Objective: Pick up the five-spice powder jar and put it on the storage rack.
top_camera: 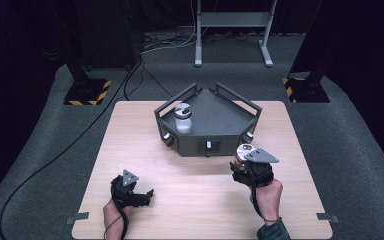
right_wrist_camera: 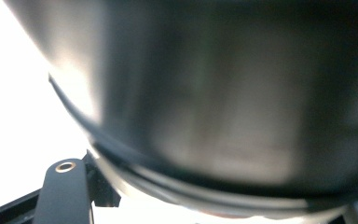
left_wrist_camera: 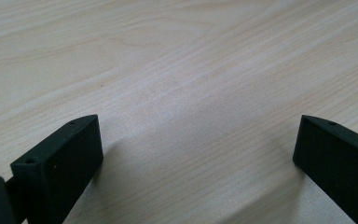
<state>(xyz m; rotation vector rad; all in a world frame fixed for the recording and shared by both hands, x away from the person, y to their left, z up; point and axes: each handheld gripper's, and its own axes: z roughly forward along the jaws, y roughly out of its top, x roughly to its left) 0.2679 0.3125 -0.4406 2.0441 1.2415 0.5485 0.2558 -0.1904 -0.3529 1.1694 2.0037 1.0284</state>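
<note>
A jar with a silvery lid (top_camera: 244,149) hangs just above the table in front of the tray's right front corner, with my right gripper (top_camera: 243,160) shut on it. Up close in the right gripper view the jar (right_wrist_camera: 214,102) is a dark blur, and one black finger (right_wrist_camera: 65,191) shows at the bottom left. A second jar (top_camera: 183,118) with white contents and a silver lid stands upright in the left part of the dark grey tray (top_camera: 225,120). My left gripper (top_camera: 148,194) rests low over the table at the near left, open (left_wrist_camera: 198,140), with bare wood between its jaws.
The tray has raised handle rails (top_camera: 237,97) along its sides and sits at the far middle of the light wooden table (top_camera: 200,200). Beyond the table lie grey floor, black cables (top_camera: 105,125), a metal stand (top_camera: 232,30) and two black posts on striped bases (top_camera: 87,92).
</note>
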